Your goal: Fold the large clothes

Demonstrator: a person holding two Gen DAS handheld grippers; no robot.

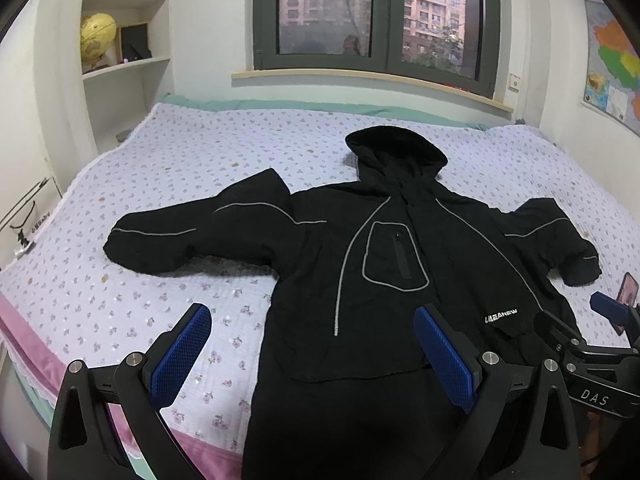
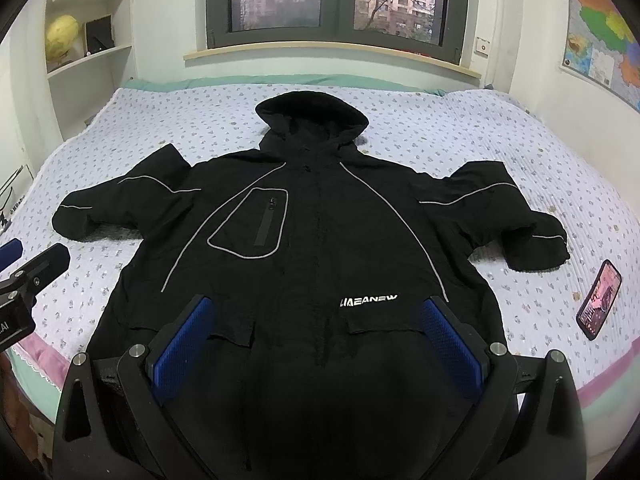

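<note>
A large black hooded jacket (image 1: 380,248) (image 2: 312,240) with grey piping lies face up on the bed, both sleeves spread sideways and the hood pointing toward the window. My left gripper (image 1: 314,320) hovers open above the jacket's lower left hem, with nothing between its blue pads. Over the middle of the hem, my right gripper (image 2: 320,312) is open too and holds nothing. The right gripper (image 1: 600,312) shows at the right edge of the left wrist view. The left gripper (image 2: 28,256) shows at the left edge of the right wrist view.
The bed (image 1: 192,160) (image 2: 440,128) has a lilac floral quilt with a pink front edge. A phone (image 2: 599,299) lies on the quilt by the right sleeve. Shelves with a globe (image 1: 97,35) stand at the back left, a window behind, a map (image 2: 608,28) on the right wall.
</note>
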